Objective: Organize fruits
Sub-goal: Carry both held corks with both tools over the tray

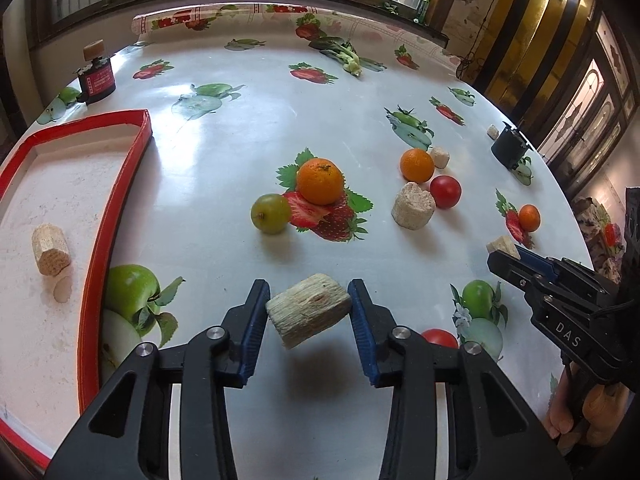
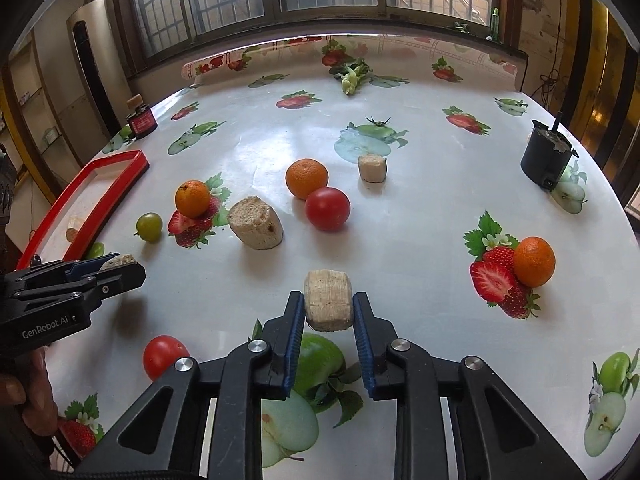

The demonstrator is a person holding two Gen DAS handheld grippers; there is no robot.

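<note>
Both grippers clamped on pale fibrous chunks (sugarcane-like, exact type unclear). Left gripper [image 1: 309,312] pinches chunk [image 1: 308,316] at lower centre, lifted off the fruit-print tablecloth [image 1: 240,120], shadow below it. Right gripper [image 2: 329,308] squeezes a second chunk [image 2: 329,300] at lower centre of its view, apparently still on or barely off the cloth. Red-rimmed tray [image 1: 116,208] sits at the left edge, one chunk [image 1: 50,248] already inside plus a small slice. Loose on the table: three tangerines, e.g. [image 1: 320,181], green grape-like fruit [image 1: 271,213], red tomato [image 1: 445,191], another tomato [image 2: 164,356], two more chunks [image 1: 413,204]. Likely step: carry the held pieces to the tray. Do it well: lift straight, keep the squeeze even since the pads sit on curved sides, clear the red rim before lowering, don't knock the green fruit. Hard to tell: tray's near end is cut off by the frame, real versus printed fruit confusing at bottom edges, hands mostly out of frame.
</note>
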